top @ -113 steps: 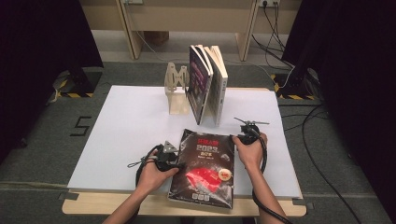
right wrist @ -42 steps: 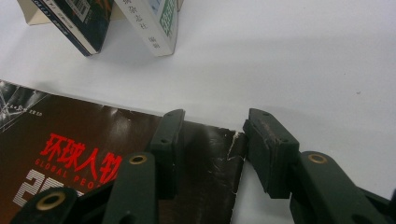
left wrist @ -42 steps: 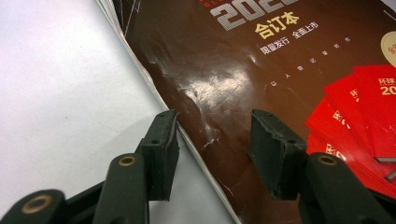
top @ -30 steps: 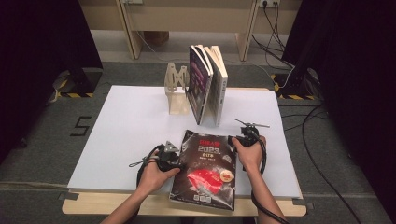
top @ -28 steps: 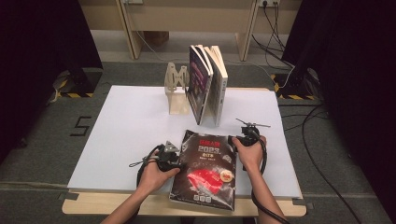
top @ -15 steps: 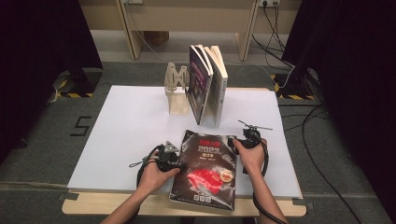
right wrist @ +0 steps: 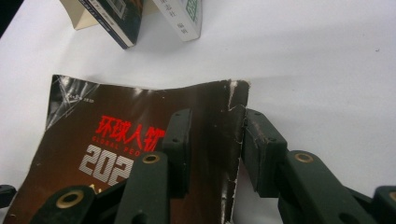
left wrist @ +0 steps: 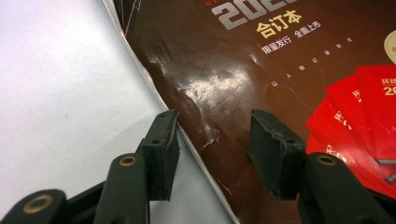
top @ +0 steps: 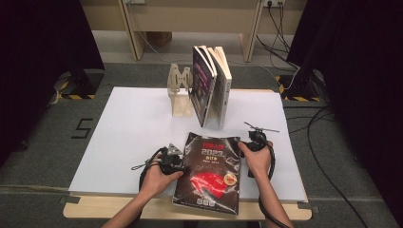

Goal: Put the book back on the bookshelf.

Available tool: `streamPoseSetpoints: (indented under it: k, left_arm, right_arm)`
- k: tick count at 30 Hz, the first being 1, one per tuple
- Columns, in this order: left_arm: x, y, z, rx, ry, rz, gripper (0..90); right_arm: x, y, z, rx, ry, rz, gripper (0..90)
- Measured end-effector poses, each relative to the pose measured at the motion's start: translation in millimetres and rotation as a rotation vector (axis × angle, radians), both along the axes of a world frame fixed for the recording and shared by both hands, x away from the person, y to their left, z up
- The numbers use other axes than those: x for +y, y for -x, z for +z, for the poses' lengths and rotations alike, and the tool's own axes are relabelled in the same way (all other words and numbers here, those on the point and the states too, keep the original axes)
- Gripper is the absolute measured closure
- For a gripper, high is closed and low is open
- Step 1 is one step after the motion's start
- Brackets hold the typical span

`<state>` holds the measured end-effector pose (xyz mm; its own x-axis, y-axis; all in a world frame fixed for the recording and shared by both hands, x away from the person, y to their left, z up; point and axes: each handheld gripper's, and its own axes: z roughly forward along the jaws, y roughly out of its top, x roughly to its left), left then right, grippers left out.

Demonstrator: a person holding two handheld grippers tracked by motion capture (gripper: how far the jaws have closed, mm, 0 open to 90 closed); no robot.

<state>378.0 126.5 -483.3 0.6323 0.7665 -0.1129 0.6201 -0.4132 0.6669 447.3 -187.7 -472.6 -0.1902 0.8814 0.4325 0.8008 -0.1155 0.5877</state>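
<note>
A dark book (top: pixel 209 173) lies flat at the near edge of the white table (top: pixel 128 128), its lower end just over the rim. The left gripper (left wrist: pixel 212 154) sits at the book's left edge, jaws spread: 1 pad on the table beside the edge, the other over the cover, neither pressing. The right gripper (right wrist: pixel 212 149) straddles the book's worn far right edge; its jaws have just been closing, with that edge between them, not yet pinched. Behind, 2 books (top: pixel 211 85) stand upright against a wooden stand (top: pixel 179 92).
</note>
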Motion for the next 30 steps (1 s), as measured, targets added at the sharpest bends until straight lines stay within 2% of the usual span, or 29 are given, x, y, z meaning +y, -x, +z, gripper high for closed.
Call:
streamPoseSetpoints:
  k: [4,6,8,10,13,16,19,27,30]
  left_arm:
    - [-0.1,-0.1,0.3,0.000,-0.003,-0.003,51.9]
    - [-0.3,0.0,0.5,-0.002,-0.008,-0.004,51.8]
    - [-0.1,0.3,0.1,-0.006,-0.007,-0.007,51.6]
    - [0.1,0.1,0.1,-0.005,-0.007,-0.007,51.6]
    - [0.0,-0.1,0.5,-0.002,-0.009,-0.009,51.5]
    - [0.0,0.3,0.3,-0.005,-0.009,-0.007,51.5]
    - [-0.3,0.6,0.7,-0.005,-0.015,-0.007,51.5]
    - [-0.3,0.9,0.7,-0.007,-0.016,-0.009,51.5]
    - [-0.7,1.2,0.6,-0.011,-0.016,-0.009,51.5]
  right_arm:
    - [0.5,-0.5,4.3,-0.010,-0.016,0.002,68.6]
    - [1.5,-1.9,5.1,-0.020,-0.004,0.006,69.5]
    - [3.8,-3.4,5.0,-0.012,-0.005,-0.001,70.7]
    - [4.7,-4.7,3.9,-0.008,0.016,0.001,72.7]
    - [3.9,-4.3,5.1,-0.014,0.007,0.012,73.8]
    - [4.0,-2.5,8.4,-0.011,-0.026,0.017,73.9]
    - [5.5,-2.2,10.2,-0.023,-0.007,0.035,73.9]
    - [4.8,-3.8,9.7,0.000,0.003,0.045,73.9]
    - [4.3,-4.4,7.7,0.022,0.000,0.039,74.4]
